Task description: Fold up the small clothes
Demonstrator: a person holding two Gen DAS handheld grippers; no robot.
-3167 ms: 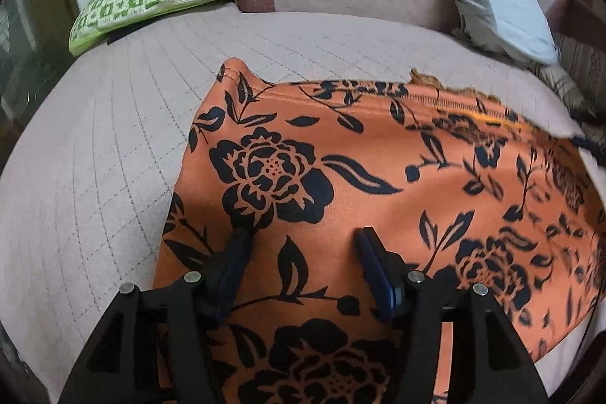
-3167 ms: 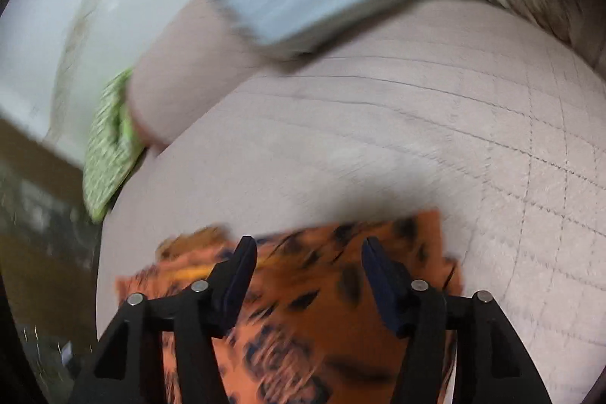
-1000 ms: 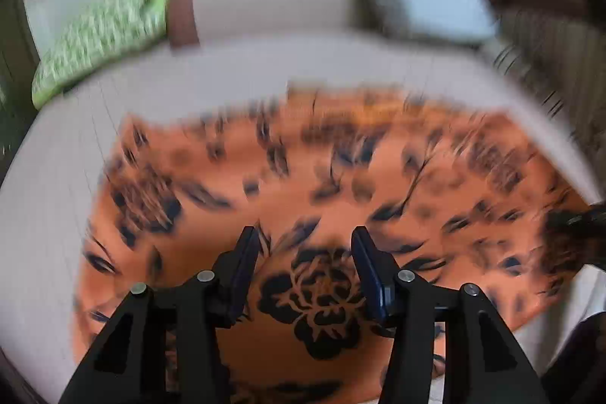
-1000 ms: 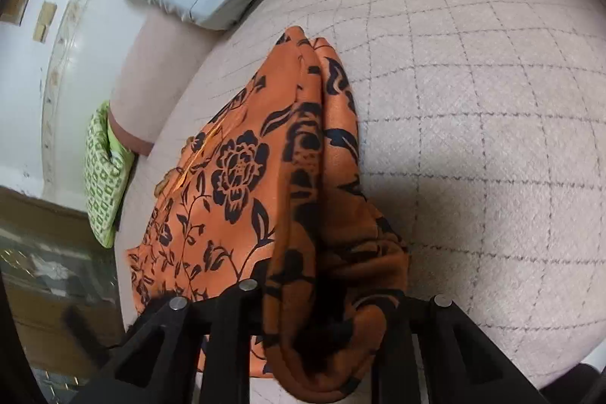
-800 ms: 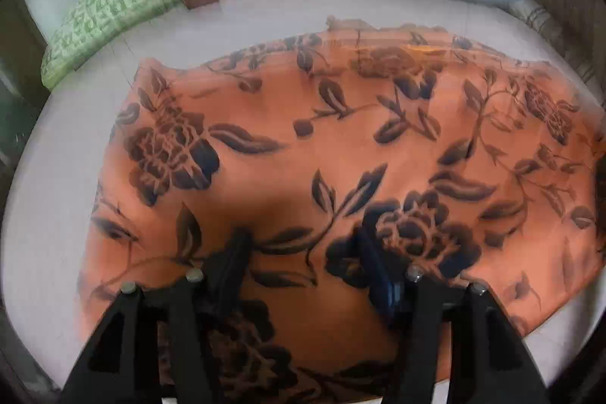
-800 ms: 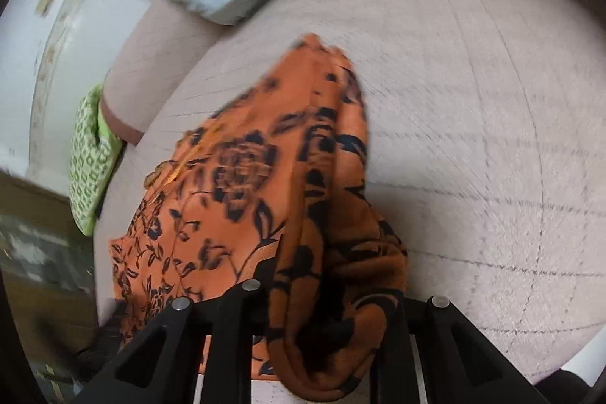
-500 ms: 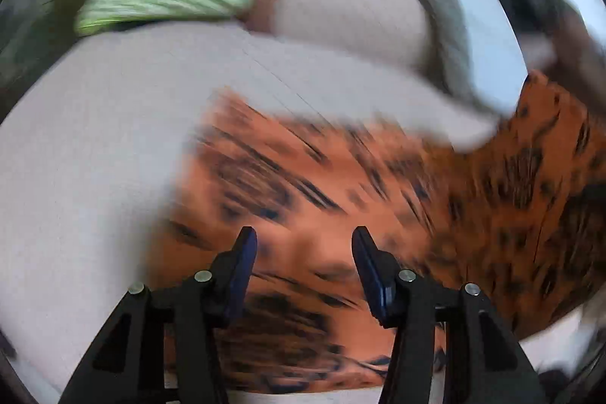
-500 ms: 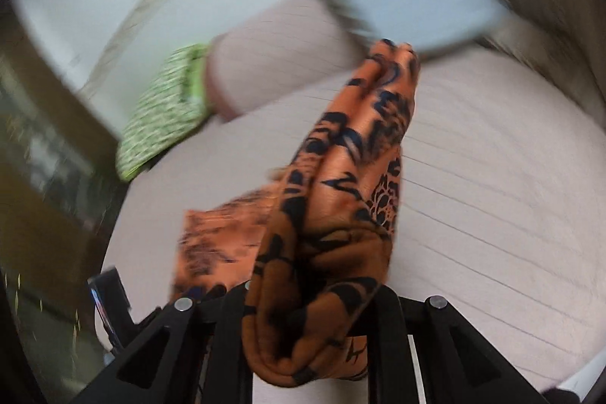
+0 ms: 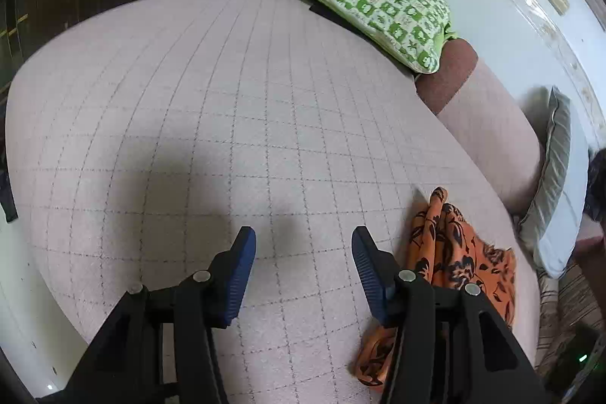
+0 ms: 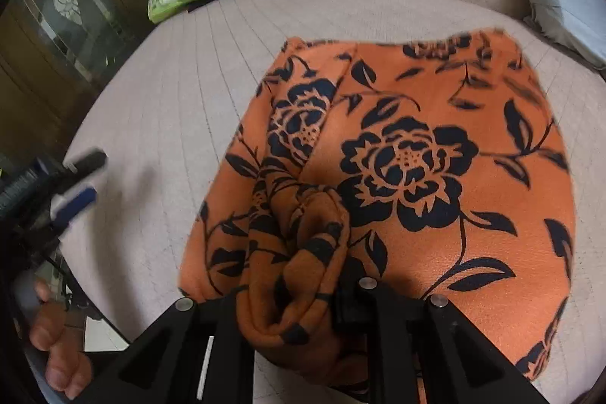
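Both moved | right gripper (image 10: 299, 294) still clamps garment (image 10: 409, 154) | left gripper (image 9: 303, 252) fingers apart, now over bedspread (image 9: 227, 101)

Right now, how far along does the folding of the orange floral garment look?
Partly done. The orange floral garment lies doubled over on the quilted bed cover, so a first fold seems made. In hand: the right gripper is clamped on a bunched edge of it. The left gripper is open, with nothing between its jaws, beside the cloth. Left: laying that edge down flat and any further fold.
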